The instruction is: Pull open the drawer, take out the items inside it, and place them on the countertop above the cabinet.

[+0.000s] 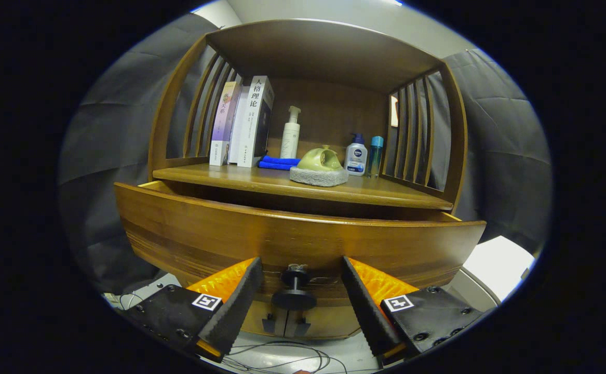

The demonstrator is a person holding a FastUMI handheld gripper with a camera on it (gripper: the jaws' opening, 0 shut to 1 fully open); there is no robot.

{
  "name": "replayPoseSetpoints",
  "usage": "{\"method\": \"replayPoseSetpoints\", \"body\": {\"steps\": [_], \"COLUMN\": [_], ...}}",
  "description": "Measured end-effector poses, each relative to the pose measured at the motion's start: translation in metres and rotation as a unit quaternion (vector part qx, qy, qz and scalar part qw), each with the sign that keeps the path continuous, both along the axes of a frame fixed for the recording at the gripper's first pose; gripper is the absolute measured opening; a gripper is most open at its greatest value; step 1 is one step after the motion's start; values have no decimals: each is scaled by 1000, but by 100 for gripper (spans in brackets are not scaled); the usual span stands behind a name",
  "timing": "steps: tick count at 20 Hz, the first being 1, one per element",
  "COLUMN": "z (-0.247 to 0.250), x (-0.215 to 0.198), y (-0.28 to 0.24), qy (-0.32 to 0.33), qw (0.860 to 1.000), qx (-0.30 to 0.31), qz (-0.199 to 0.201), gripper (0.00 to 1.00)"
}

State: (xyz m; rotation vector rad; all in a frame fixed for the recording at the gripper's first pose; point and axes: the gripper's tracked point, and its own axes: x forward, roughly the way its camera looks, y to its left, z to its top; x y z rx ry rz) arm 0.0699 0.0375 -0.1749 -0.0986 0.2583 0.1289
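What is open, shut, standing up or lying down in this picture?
drawer: pulled partly open.
drawer knob: between the fingers, not gripped.
gripper: open, fingers either side of the knob.
books: standing upright, closed.
pump bottle: upright.
blue cloth: folded, lying flat.
green scrubber: sitting on its pad.
two small bottles: upright, capped.

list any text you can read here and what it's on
"人格理论": spine of the white book on the shelf.
Purple book: spine text too blurred to read.
Pump bottle, blue-capped bottle: print too small.
Square markers on the open gripper, either side of the drawer knob: patterns, no words.
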Motion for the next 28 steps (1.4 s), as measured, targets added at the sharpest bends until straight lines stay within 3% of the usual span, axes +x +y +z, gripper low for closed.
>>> {"method": "replayPoseSetpoints", "body": {"steps": [10, 15, 18, 22, 28], "z": [-2, -3, 4, 58, 130], "x": [58, 64, 54, 28, -30], "y": [4, 7, 16, 12, 8], "qy": [10, 5, 9, -40, -54], "qw": [1000, 1000, 1000, 999, 998], "qx": [-7, 1, 3, -22, -33], "qz": [8, 0, 25, 5, -12], "gripper": [97, 97, 97, 97, 97]}}
